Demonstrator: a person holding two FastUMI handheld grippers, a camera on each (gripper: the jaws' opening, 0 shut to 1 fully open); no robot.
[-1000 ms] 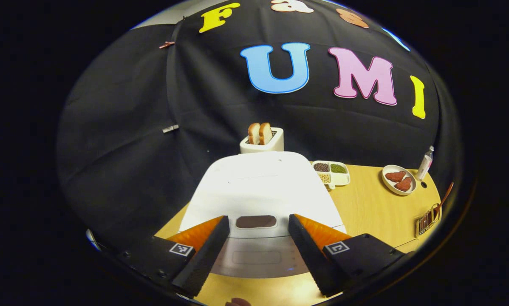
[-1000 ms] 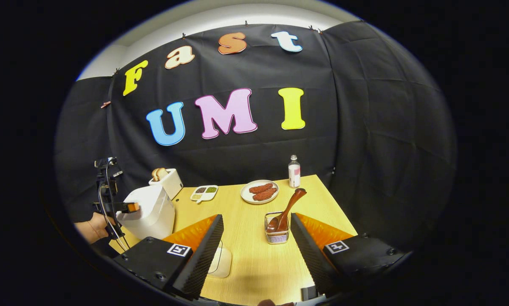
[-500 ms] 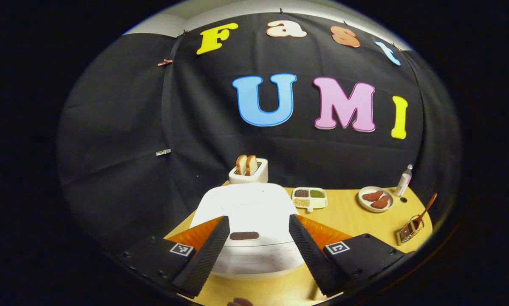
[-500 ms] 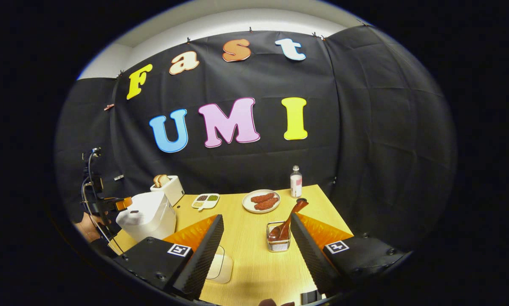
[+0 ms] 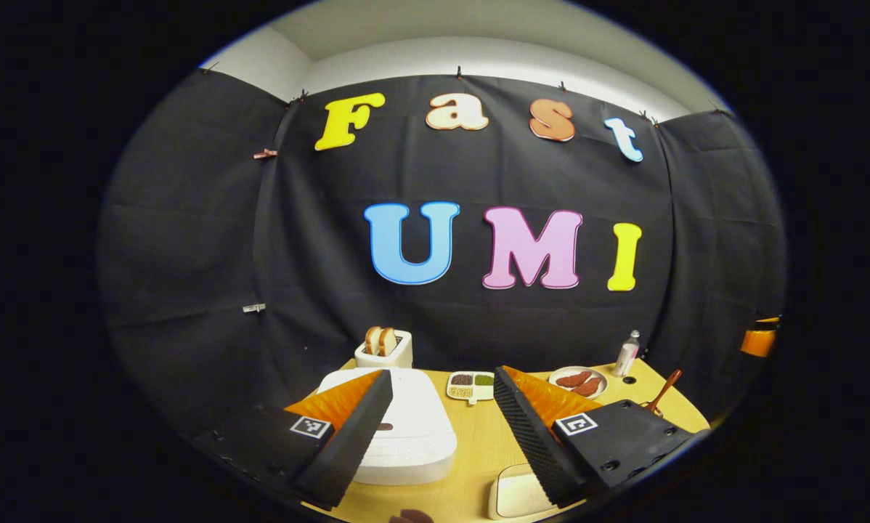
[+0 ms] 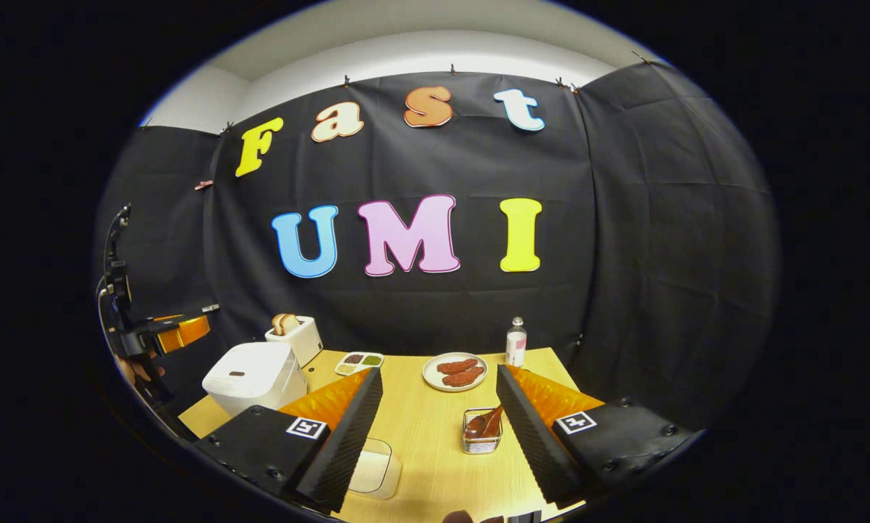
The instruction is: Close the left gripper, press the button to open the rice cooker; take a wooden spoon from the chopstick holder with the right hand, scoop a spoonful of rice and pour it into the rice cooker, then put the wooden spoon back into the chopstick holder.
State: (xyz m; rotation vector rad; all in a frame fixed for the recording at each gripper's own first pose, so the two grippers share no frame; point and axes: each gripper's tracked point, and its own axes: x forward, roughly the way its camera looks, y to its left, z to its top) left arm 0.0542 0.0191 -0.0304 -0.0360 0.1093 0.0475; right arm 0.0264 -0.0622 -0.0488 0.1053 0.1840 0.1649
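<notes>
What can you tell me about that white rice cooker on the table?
The rice cooker is a white, boxy appliance with rounded corners and a smooth, plastic-looking shell. Its lid is closed and flat, with a small dark oval button near the front edge. It stands upright at the left end of the wooden table, just in front of a white toaster holding bread slices. Nothing touches it: the left hand-held gripper hangs off to its side, clear of it.
</notes>
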